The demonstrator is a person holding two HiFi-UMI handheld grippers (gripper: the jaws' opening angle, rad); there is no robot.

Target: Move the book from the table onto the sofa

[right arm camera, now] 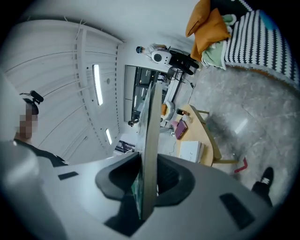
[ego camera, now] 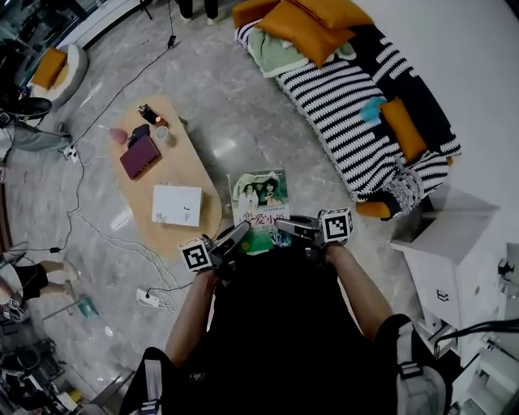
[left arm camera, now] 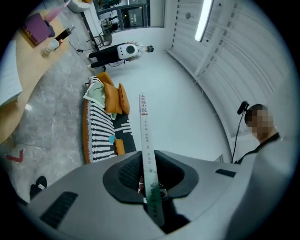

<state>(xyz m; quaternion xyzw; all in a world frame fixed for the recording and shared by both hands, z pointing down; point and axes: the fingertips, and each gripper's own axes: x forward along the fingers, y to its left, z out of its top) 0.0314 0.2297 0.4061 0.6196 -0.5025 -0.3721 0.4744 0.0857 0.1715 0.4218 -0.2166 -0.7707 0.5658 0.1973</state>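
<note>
Two grippers clench one book (ego camera: 260, 207) between them. The left gripper (left arm camera: 151, 180) bites its near left corner and the right gripper (right arm camera: 146, 180) its near right corner. In each gripper view the book stands edge-on in the gap, with both pads pressed against it. The book is off the table (ego camera: 174, 166), held flat with its cover up in front of the person. It hangs over bare marble floor (ego camera: 235, 105), between the table's long edge on the left and the sofa (ego camera: 349, 121) on the right.

That strip of floor runs open from the person to the sofa's far end, and the book's left edge is near the table's nearest corner. A white cabinet (ego camera: 454, 251) stands just beside the sofa's near end, closing the right side.

On the sofa's striped cover, two orange cushions (ego camera: 312, 24) and one green cloth (ego camera: 280, 53) crowd the far end. A third orange cushion (ego camera: 403, 128) leans midway along, with a small teal thing (ego camera: 374, 109) beside it. The striped seat between those groups lies bare.

Five things sit on the table:
- one white box (ego camera: 177, 204)
- one maroon book (ego camera: 140, 156)
- one cup (ego camera: 162, 132)
- one pink thing (ego camera: 118, 135)
- one small dark thing (ego camera: 148, 113), too small to name

Cables and one power strip (ego camera: 148, 298) trail over the floor left of the table.
</note>
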